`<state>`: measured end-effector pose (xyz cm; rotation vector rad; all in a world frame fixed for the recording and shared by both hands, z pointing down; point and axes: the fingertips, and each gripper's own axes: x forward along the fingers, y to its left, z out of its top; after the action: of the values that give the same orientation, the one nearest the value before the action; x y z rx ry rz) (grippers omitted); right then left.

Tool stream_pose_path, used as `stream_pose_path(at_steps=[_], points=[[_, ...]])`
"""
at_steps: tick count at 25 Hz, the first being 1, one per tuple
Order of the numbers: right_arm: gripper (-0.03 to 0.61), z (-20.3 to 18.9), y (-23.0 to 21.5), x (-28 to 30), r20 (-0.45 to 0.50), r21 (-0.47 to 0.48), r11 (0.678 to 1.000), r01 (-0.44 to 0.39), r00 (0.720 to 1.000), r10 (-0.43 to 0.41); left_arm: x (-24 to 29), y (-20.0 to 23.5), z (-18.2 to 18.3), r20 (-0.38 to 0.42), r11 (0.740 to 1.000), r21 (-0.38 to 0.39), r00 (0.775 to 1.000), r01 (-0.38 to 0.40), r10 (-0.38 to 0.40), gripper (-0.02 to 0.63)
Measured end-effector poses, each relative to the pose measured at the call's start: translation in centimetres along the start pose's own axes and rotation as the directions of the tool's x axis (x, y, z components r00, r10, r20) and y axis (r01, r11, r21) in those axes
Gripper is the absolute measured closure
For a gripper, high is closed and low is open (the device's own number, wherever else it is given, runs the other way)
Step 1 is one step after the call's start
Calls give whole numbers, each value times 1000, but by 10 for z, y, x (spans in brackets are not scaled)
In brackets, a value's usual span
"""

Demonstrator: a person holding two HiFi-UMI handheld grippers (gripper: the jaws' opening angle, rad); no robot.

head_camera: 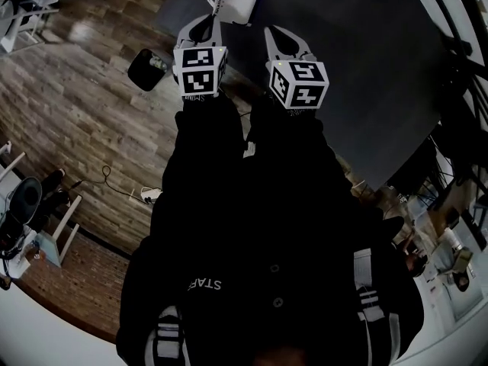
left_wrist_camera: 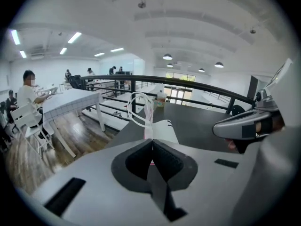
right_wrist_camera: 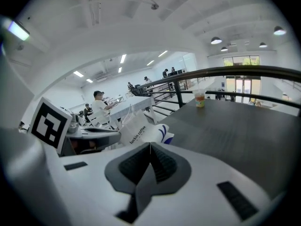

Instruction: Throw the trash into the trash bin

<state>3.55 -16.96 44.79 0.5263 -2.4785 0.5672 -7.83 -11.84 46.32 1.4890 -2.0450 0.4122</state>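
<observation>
Dark grey tabletop (head_camera: 358,67) fills the upper right of my head view. Wood-plank floor (head_camera: 69,105) at left, with a thin cable (head_camera: 107,175) looped on it. At the lower left edge is a round dark thing (head_camera: 23,200), possibly a fan; too blurred for me to say.

Left gripper view: drink cup (left_wrist_camera: 161,98) upright at the table's far end, black railing (left_wrist_camera: 146,76) behind it. At frame left, a person (left_wrist_camera: 28,95) is seated at a white table (left_wrist_camera: 70,102). Pendant lamps (left_wrist_camera: 167,57) overhead.

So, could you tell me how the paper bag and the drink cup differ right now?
The paper bag is white, with loop handles, and is pinched in the left gripper; the drink cup stands upright, untouched. The bag sits right at the jaws; the cup is far across the dark table. Both are over that table.
</observation>
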Motion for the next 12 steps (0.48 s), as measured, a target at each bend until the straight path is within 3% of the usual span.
stream_pose_path(at_steps=[7, 12], points=[[563, -2, 77, 49, -51, -64, 993, -102, 994, 99, -42, 92, -28, -4, 988, -100, 993, -116, 116, 610], [563, -13, 139, 79, -100, -117, 977, -179, 981, 168, -77, 155, -65, -27, 962, -173, 978, -209, 208, 611]])
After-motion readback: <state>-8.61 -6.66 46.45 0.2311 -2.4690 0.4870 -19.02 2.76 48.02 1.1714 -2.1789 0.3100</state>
